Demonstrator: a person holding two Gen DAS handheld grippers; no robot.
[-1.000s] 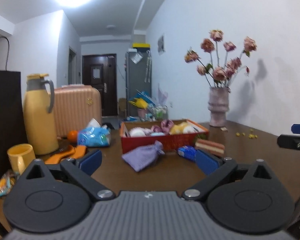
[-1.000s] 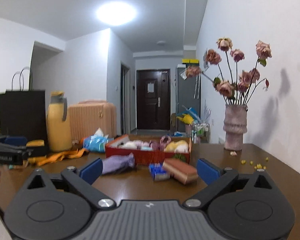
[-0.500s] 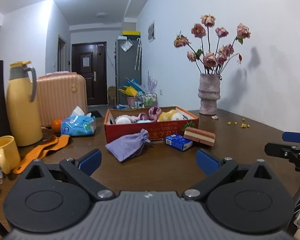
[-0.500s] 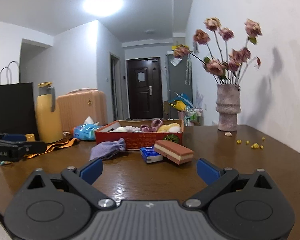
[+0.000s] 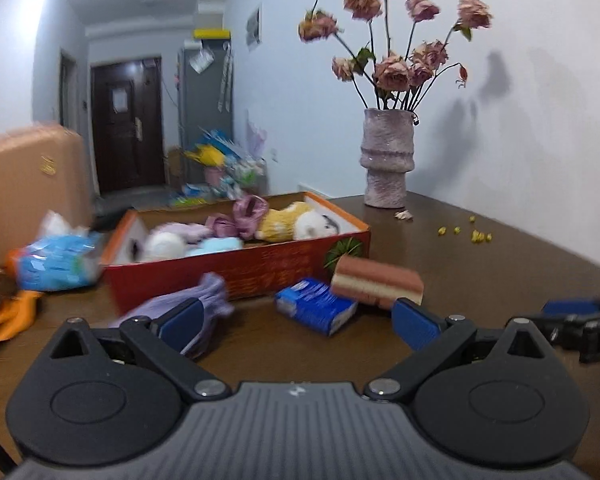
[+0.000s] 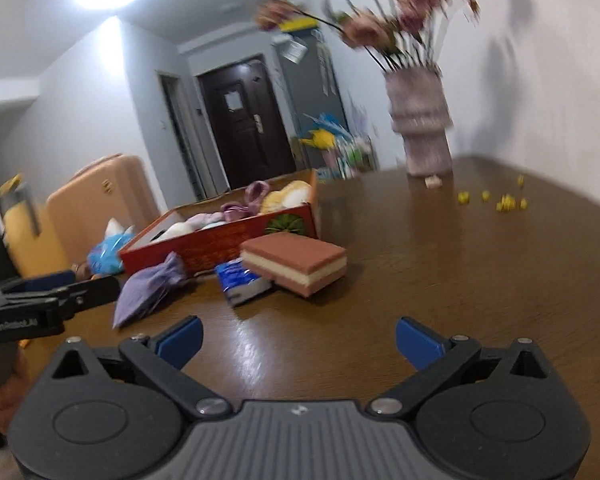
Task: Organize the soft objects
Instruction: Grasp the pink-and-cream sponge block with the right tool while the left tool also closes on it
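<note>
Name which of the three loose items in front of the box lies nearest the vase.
The layered sponge: it lies at the vase end, past the blue packet and purple pouch.

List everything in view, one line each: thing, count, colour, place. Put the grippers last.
box: one, red, mid-table, holding soft toys
soft toys: several, yellow, white, purple, pale blue, inside the box
pouch: one, lilac, on the table before the box
packet: one, blue, on the table beside the pouch
sponge: one, brown and cream, resting partly on the packet
vase: one, mauve, with dried roses, far table edge by the wall
yellow bits: several, scattered near the vase
tissue pack: one, blue, left of the box
suitcase: one, peach, behind the table
left gripper: black with blue pads, open, empty
right gripper: same, open, empty
</note>
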